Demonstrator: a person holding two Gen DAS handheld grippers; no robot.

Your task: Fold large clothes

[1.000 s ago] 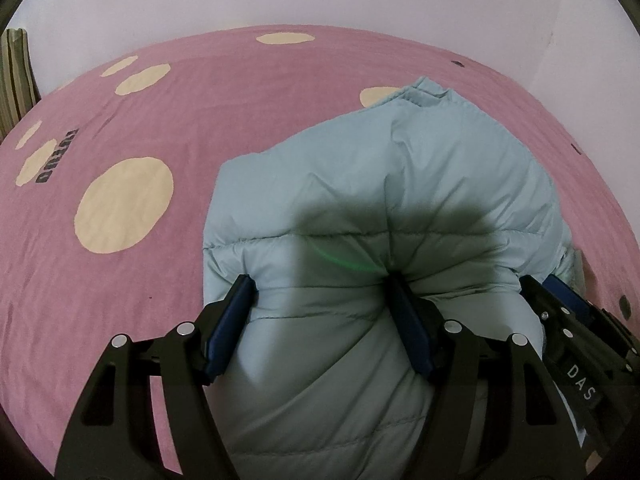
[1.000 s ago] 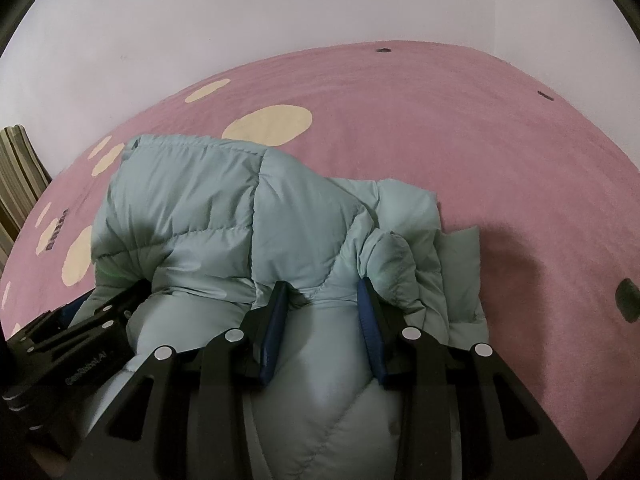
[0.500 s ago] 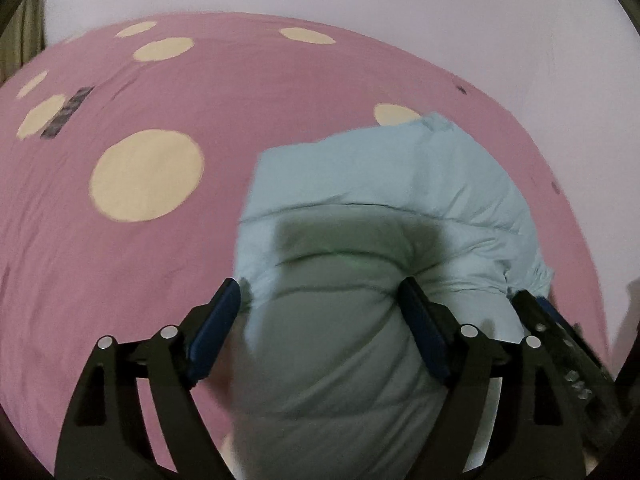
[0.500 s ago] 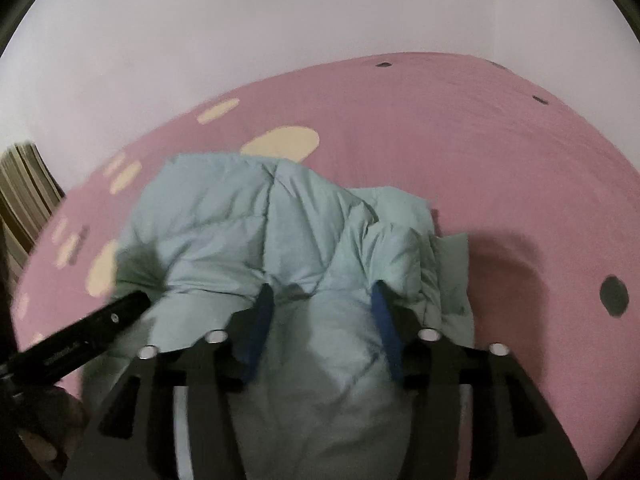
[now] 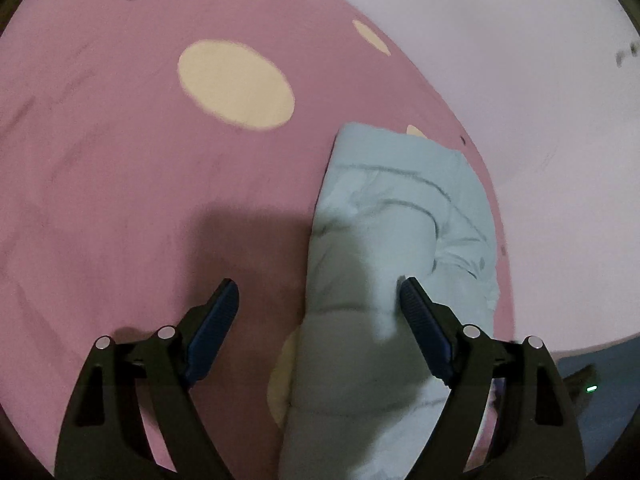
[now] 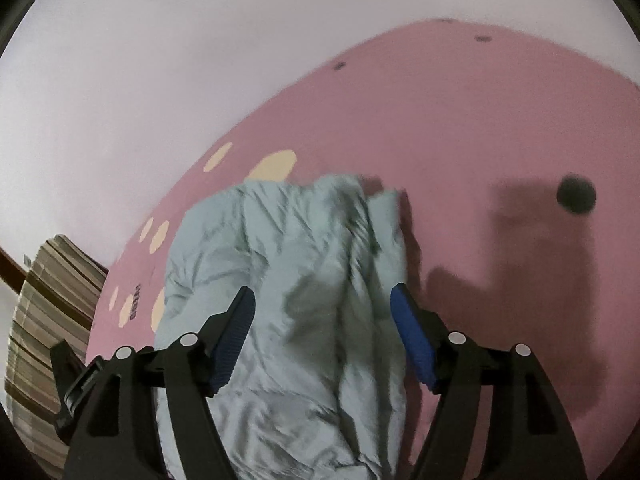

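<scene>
Between my right tool (image 6: pixel 322 300) pads sits the jacket (image 6: pixel 288 272), jaws just been opening, not pinching it. Left tool (image 5: pixel 318 296) wide open too, jacket (image 5: pixel 392 216) by its right pad. Jacket's bunched on pink bed (image 5: pixel 120 168), w/ cream dots.

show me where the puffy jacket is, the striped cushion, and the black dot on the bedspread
Jacket (image 6: pixel 288 264): right wrist view, on the crumpled quilted middle.
Striped cushion (image 6: pixel 52 312): right wrist view, on its striped side at the left edge.
Black dot (image 6: pixel 577 194): right wrist view, on the dot's middle, right of the jacket.
</scene>
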